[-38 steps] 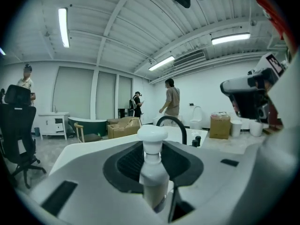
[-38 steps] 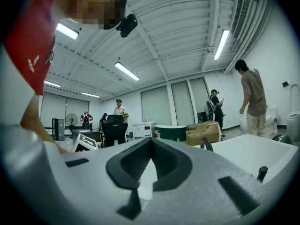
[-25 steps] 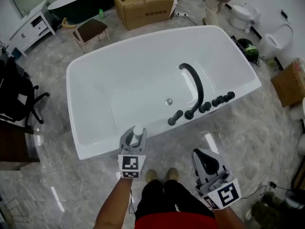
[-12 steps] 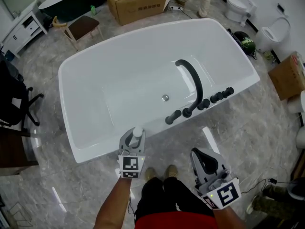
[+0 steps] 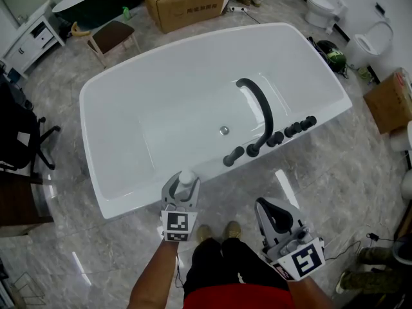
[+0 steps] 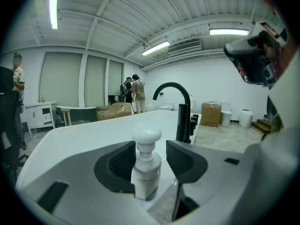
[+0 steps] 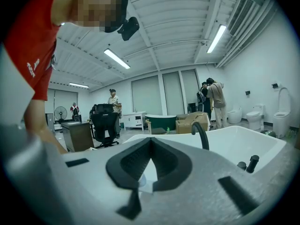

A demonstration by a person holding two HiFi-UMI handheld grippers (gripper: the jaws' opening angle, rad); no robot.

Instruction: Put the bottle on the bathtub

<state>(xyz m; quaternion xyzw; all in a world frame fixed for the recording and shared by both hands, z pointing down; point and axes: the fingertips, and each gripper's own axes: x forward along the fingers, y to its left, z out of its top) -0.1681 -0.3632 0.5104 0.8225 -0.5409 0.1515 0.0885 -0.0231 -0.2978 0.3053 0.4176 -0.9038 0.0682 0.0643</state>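
Observation:
A small white pump bottle (image 5: 187,177) (image 6: 146,168) stands upright between the jaws of my left gripper (image 5: 182,181) (image 6: 151,144), which is shut on it. Bottle and gripper are at the near rim of the white bathtub (image 5: 129,201) (image 6: 79,135), left of the black arched faucet (image 5: 261,111) (image 6: 176,102) and its row of black knobs (image 5: 293,131). I cannot tell whether the bottle's base touches the rim. My right gripper (image 5: 275,210) (image 7: 150,142) is shut and holds nothing, off the tub, above the marble floor to the right of my feet.
A cardboard box (image 5: 187,2) and a brown stool (image 5: 112,36) lie beyond the tub. A black office chair (image 5: 19,137) is at the left. Toilets (image 5: 373,40) and another box (image 5: 389,102) are at the right. People stand far off (image 6: 136,90).
The head view shifted a little. My left gripper stays at the near rim with the bottle in it. The right gripper has hardly moved.

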